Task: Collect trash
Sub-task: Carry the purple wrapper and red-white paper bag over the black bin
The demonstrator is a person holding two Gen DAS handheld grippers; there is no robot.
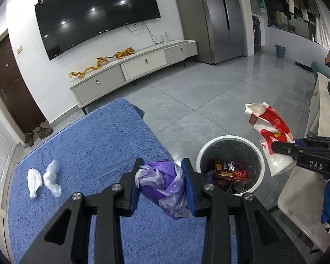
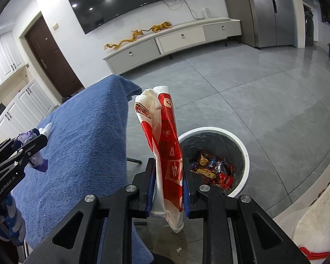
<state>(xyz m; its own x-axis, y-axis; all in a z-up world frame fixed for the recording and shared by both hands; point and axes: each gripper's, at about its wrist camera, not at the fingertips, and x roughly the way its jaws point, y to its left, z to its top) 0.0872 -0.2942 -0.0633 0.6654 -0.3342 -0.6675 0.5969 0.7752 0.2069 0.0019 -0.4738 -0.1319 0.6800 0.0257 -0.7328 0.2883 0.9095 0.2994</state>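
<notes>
Purple bag (image 1: 162, 187) sits clamped between left jaws, beside bin (image 1: 260, 173).

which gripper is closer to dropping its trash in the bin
Right, probably. The right gripper holds the red and white bag beside the bin; the left gripper's purple bag hangs over the blue cloth.

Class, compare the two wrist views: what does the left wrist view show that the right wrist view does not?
Left only: two crumpled white tissues lying on the blue cloth.
Right only: white cabinets beside the door.
Both: white round bin holding wrappers, left gripper shut on crumpled purple plastic bag, right gripper shut on red-and-white plastic bag.
</notes>
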